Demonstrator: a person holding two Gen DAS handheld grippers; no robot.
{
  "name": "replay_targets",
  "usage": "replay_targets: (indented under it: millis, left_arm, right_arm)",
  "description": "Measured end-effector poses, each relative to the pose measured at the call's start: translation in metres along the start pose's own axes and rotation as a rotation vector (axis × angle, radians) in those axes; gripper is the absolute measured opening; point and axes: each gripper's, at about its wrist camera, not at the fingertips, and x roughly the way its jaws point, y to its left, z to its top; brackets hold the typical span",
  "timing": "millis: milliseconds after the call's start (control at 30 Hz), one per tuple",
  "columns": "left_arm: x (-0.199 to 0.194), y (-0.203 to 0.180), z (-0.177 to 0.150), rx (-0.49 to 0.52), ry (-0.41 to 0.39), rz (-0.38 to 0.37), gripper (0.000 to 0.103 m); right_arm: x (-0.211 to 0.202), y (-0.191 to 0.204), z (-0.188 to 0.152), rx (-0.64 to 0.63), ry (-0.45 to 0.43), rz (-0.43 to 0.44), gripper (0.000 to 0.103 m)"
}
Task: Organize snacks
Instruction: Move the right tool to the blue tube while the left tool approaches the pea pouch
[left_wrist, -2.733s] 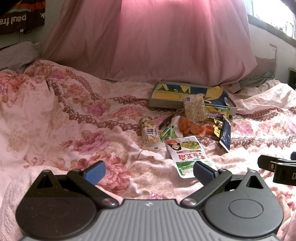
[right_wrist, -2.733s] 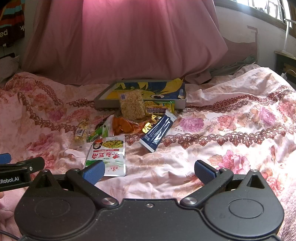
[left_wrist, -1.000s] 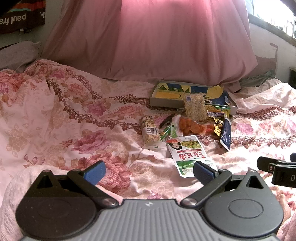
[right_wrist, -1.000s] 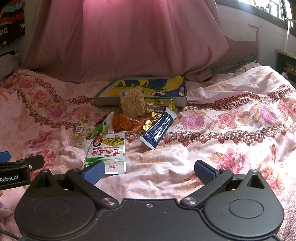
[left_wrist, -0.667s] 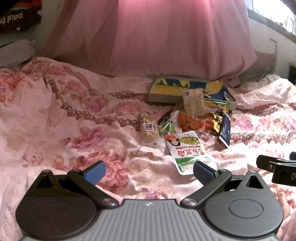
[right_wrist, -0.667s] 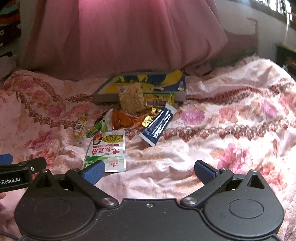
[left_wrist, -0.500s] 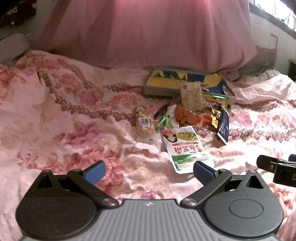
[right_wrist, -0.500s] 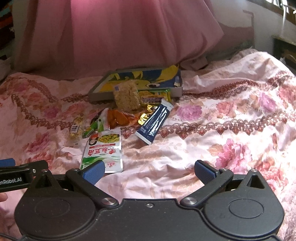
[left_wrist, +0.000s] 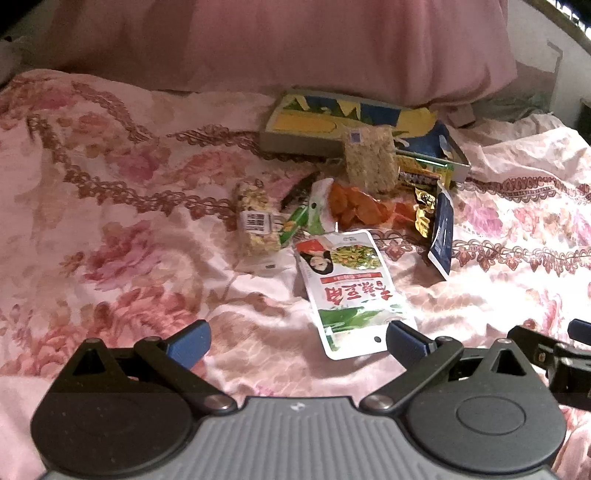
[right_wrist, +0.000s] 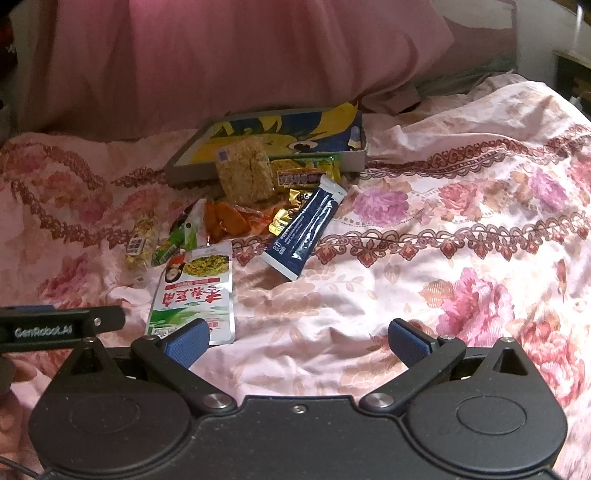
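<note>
Several snack packets lie in a heap on the floral bedspread. A white and green pouch (left_wrist: 349, 288) (right_wrist: 197, 286) lies nearest. Behind it are a dark blue sachet (left_wrist: 441, 236) (right_wrist: 304, 230), an orange packet (left_wrist: 352, 208) (right_wrist: 225, 219), a nut bar (left_wrist: 255, 221) and a rice cake block (left_wrist: 369, 160) (right_wrist: 243, 173) leaning on a shallow yellow and blue box (left_wrist: 306, 123) (right_wrist: 280, 133). My left gripper (left_wrist: 295, 341) is open and empty just short of the pouch. My right gripper (right_wrist: 297, 341) is open and empty over bare bedspread, right of the pouch.
A large pink pillow (left_wrist: 295, 44) stands behind the box. The bedspread (right_wrist: 480, 221) is rumpled, with folds around the snacks. The other gripper shows at the right edge of the left wrist view (left_wrist: 554, 354) and at the left edge of the right wrist view (right_wrist: 55, 326).
Both grippers have moved forward and lower toward the snack heap, so the packets look closer. The jaws have stayed open. No packet has moved.
</note>
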Motion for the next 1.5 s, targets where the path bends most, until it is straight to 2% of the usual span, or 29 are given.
replay_targets:
  millis: [567, 833, 1067, 1500]
  left_arm:
    - [0.057, -0.029, 0.027, 0.098, 0.084, 0.019, 0.103]
    - [0.075, -0.031, 0.021, 0.091, 0.088, -0.061, 0.103]
    - [0.088, -0.035, 0.021, 0.088, 0.094, -0.081, 0.103]
    - [0.111, -0.047, 0.029, 0.116, 0.099, -0.064, 0.103]
  right_arm:
    - [0.041, -0.02, 0.043, -0.141, 0.062, -0.029, 0.103]
    - [0.071, -0.033, 0.063, -0.173, 0.061, 0.035, 0.102]
    - [0.096, -0.039, 0.075, -0.091, 0.065, 0.13, 0.102]
    - [0.134, -0.029, 0.092, -0.11, 0.05, 0.103, 0.102]
